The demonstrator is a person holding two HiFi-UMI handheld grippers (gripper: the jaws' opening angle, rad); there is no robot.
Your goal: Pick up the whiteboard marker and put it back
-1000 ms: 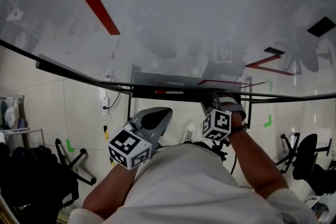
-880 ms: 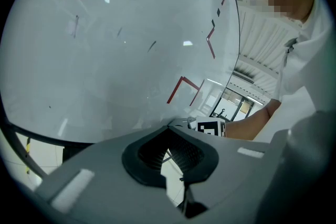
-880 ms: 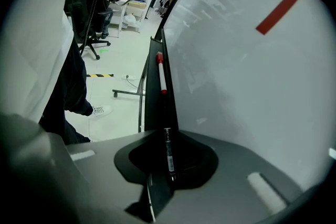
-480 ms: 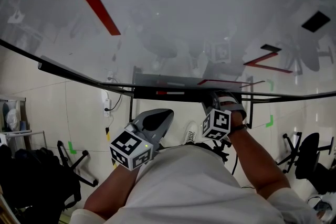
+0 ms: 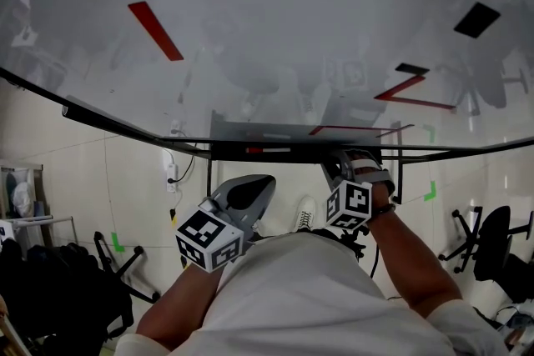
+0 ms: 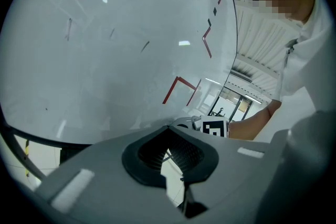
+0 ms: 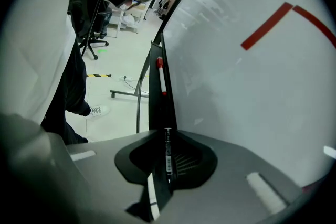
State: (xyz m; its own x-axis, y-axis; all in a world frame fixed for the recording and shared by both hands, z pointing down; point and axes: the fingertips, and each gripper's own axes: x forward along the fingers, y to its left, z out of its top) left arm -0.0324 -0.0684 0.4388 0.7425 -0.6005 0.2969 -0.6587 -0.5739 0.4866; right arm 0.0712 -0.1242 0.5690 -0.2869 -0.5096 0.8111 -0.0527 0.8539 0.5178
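Right gripper (image 7: 168, 136) holds a slim black whiteboard marker with a barcode label (image 7: 168, 157) at the dark ledge tray (image 7: 155, 97) under the glossy white whiteboard (image 5: 275, 29).

Its jaws are clamped on the marker's barrel, which points along the tray toward a white marker with red ends (image 7: 161, 77) lying there. The left gripper (image 6: 170, 153) hangs beside it, its jaws drawn to a narrow slit with nothing in them. The marker looks light, stiff and smooth, so likely slippery. A mid-barrel grip seems best, to stop it pivoting.
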